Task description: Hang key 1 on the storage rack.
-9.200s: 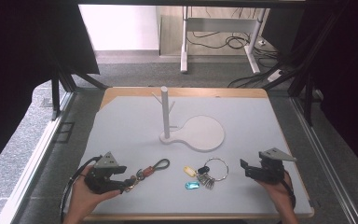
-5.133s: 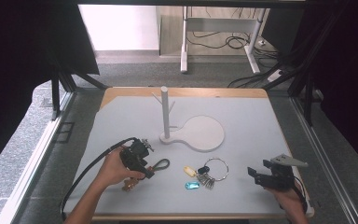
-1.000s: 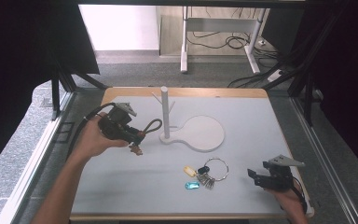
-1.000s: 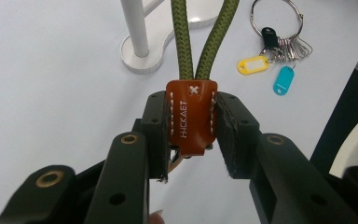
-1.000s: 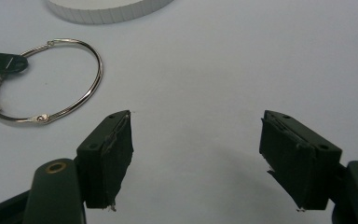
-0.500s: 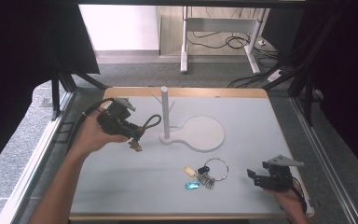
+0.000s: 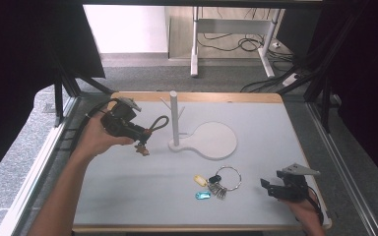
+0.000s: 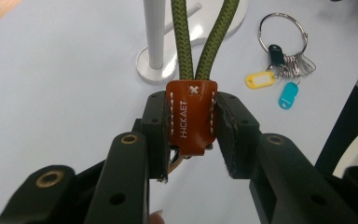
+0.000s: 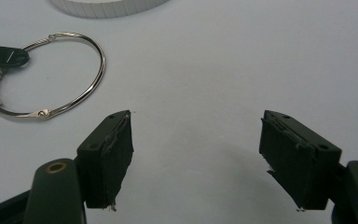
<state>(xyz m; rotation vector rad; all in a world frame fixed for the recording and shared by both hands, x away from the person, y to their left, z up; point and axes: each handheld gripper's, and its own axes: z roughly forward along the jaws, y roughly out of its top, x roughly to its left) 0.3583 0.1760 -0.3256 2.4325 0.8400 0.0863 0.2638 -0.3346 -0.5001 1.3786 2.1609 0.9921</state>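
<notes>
My left gripper [image 7: 137, 132] is shut on the brown leather tab [image 8: 190, 122] of an olive cord key fob [image 7: 158, 123], held above the table just left of the white peg stand [image 7: 173, 118]. The cord loop [image 8: 204, 42] points toward the stand's post [image 8: 156, 32], with a small clasp [image 7: 141, 149] hanging below. A key ring [image 7: 221, 180] with keys, a yellow tag [image 7: 200, 180] and a blue tag [image 7: 203, 195] lies on the mat. My right gripper [image 7: 269, 188] rests open at the front right, the ring [image 9: 70, 70] lying ahead of its left jaw.
The stand's round white base [image 7: 213, 140] spreads right of the post. The grey mat [image 7: 128, 196] has a wooden edge [image 7: 197, 97] at the back. Black frame bars [image 7: 59, 103] flank the table.
Over the earlier frames my left gripper picked up the cord fob from the front left and carried it up toward the stand. In the last second it edged slightly closer. The right gripper stayed still.
</notes>
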